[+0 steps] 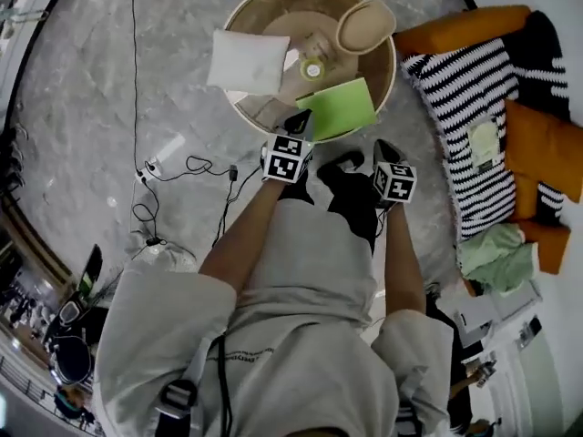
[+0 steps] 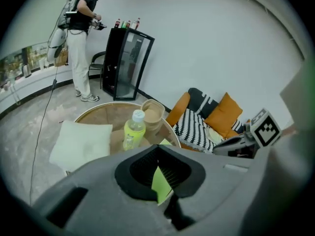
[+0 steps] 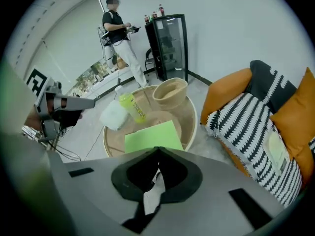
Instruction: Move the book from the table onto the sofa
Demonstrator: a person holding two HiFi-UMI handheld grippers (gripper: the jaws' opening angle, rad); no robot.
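Note:
The green book (image 1: 342, 109) lies flat on the near right part of the round wooden table (image 1: 239, 12). My left gripper (image 1: 299, 122) hangs just above the book's near left corner, jaws shut with nothing held. My right gripper (image 1: 383, 147) is off the table's near right edge, over the floor, also shut and empty. In the left gripper view the shut left gripper (image 2: 158, 147) points at the book (image 2: 165, 143). In the right gripper view the right gripper (image 3: 157, 149) sits just short of the book (image 3: 152, 135). The sofa (image 1: 537, 139), with a striped blanket (image 1: 460, 89), stands to the right.
On the table are a white pillow (image 1: 246, 60), a yellow drink bottle (image 1: 312, 68) and a woven basket (image 1: 364, 25). Cables (image 1: 187, 167) run over the floor at left. A light green cloth (image 1: 496, 258) lies at the sofa's near end. A person (image 3: 118, 33) stands by a black fridge (image 3: 170, 43).

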